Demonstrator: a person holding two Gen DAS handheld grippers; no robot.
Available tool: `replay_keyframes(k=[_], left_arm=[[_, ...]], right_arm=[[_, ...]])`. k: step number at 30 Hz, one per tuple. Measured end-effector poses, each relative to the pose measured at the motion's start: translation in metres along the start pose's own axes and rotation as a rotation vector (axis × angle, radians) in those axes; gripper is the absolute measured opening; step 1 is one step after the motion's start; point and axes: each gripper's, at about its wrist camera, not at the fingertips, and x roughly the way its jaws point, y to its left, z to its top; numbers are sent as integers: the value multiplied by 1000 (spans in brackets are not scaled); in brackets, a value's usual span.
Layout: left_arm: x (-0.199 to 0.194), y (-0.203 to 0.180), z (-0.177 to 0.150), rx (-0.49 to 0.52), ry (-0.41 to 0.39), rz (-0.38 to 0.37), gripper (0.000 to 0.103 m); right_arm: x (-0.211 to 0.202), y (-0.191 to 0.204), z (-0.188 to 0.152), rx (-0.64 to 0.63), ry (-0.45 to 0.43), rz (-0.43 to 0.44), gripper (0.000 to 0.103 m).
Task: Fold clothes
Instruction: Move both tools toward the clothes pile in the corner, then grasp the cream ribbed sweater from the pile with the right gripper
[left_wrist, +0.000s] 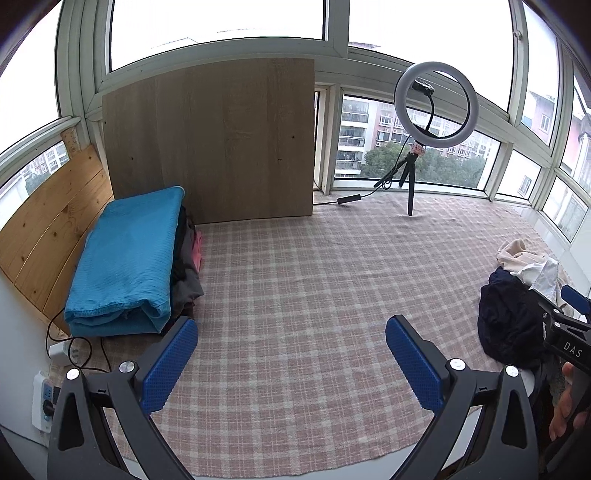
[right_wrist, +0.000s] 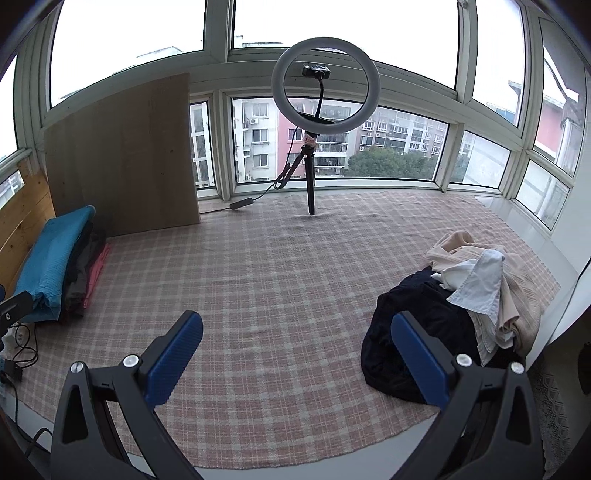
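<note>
Both my grippers stood spread apart and empty above the checked cloth: my left gripper near its front edge, my right gripper beside the heap of unfolded clothes by the right edge. The folded stack lay along the left edge, long axis running front to back.

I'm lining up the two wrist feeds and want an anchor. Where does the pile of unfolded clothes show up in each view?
Left wrist view: the pile of unfolded clothes sits at the far right edge, partly cut off by the right gripper.
Right wrist view: the pile lies at lower right, behind the gripper's right finger.
Shared landmark: the ring light on its tripod by the windows, upper right in the left view, top centre in the right.
</note>
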Motion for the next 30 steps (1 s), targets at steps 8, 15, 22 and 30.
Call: replay_keyframes(k=[8, 15, 22, 30], left_arm=[[21, -28, 12, 51, 15, -93, 102], [35, -65, 22, 90, 26, -154, 102], [45, -118, 35, 147, 6, -152, 102], [60, -179, 69, 126, -28, -147, 102]], right_arm=[[0, -33, -12, 75, 10, -72, 103], [4, -75, -18, 123, 34, -138, 103], [19, -122, -10, 144, 37, -139, 103], [42, -212, 11, 135, -2, -148, 103]])
